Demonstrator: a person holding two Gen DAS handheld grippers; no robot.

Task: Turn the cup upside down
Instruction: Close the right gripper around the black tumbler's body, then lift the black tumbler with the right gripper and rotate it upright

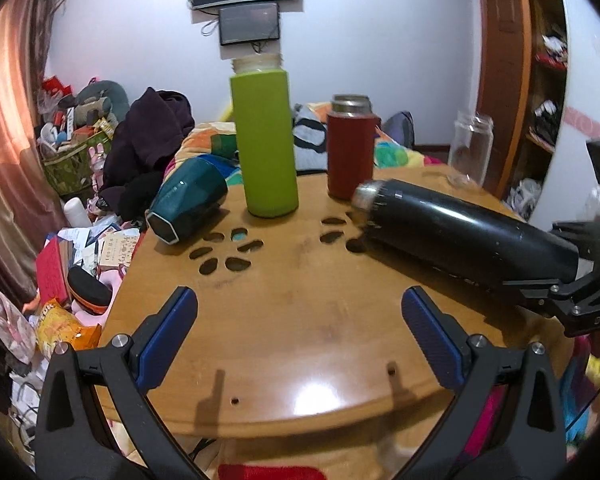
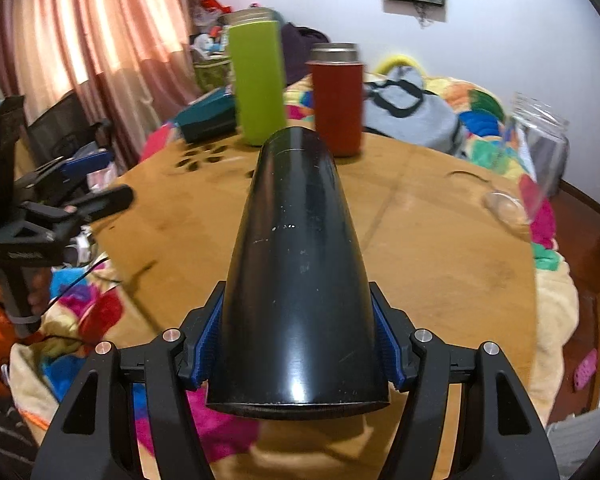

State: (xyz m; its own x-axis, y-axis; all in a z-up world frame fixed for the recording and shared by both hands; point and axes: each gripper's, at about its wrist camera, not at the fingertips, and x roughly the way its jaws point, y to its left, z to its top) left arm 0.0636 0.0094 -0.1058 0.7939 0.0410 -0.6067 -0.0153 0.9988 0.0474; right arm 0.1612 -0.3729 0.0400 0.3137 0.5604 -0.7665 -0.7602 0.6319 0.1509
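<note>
My right gripper (image 2: 298, 332) is shut on a tall black cup (image 2: 296, 264) near its base and holds it on its side, pointing away over the round wooden table (image 2: 440, 264). In the left wrist view the black cup (image 1: 460, 232) lies nearly level above the table's right part, silver mouth toward the middle, with the right gripper (image 1: 556, 296) at its base. My left gripper (image 1: 300, 312) is open and empty above the table's near edge (image 1: 300, 424).
On the table's far side stand a green bottle (image 1: 265, 140) and a red flask (image 1: 350, 148). A dark teal cup (image 1: 188, 204) lies on its side at the left. A clear glass jar (image 1: 470, 148) is at the right. Clutter covers the floor and bed around.
</note>
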